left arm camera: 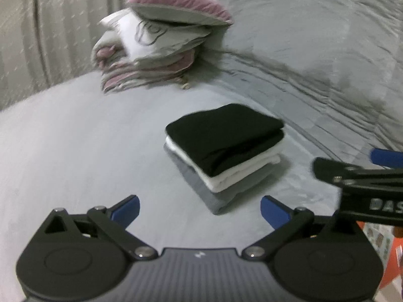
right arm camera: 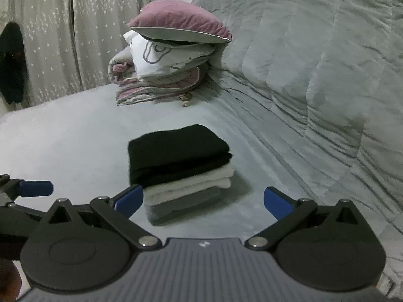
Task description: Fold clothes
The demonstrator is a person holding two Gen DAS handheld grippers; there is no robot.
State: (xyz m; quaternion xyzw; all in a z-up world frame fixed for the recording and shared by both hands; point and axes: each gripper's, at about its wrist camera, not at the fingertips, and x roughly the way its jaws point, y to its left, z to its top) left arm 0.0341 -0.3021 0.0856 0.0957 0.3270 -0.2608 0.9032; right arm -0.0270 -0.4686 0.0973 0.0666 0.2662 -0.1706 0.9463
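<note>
Right wrist view puts the folded clothes stack [right arm camera: 180, 173] straight ahead of the right gripper [right arm camera: 203, 201], whose jaws are wide apart and empty. The left gripper [left arm camera: 200, 212], also spread and empty, has the stack ahead, slightly right.

Pale grey bed sheet [right arm camera: 63, 136] spread smooth across the foreground. Behind it, pale curtains [right arm camera: 100, 25] with small white flecks, hanging in folds. At the far edge of the sheet, stacked pillows [right arm camera: 176, 58], a mauve cushion [right arm camera: 181, 22] on top. Right of the pillows, a heaped grey quilt [right arm camera: 314, 63], creased and rising high. Left of the curtains, a dark shape [right arm camera: 12, 60], unclear. Dim, even light.
</note>
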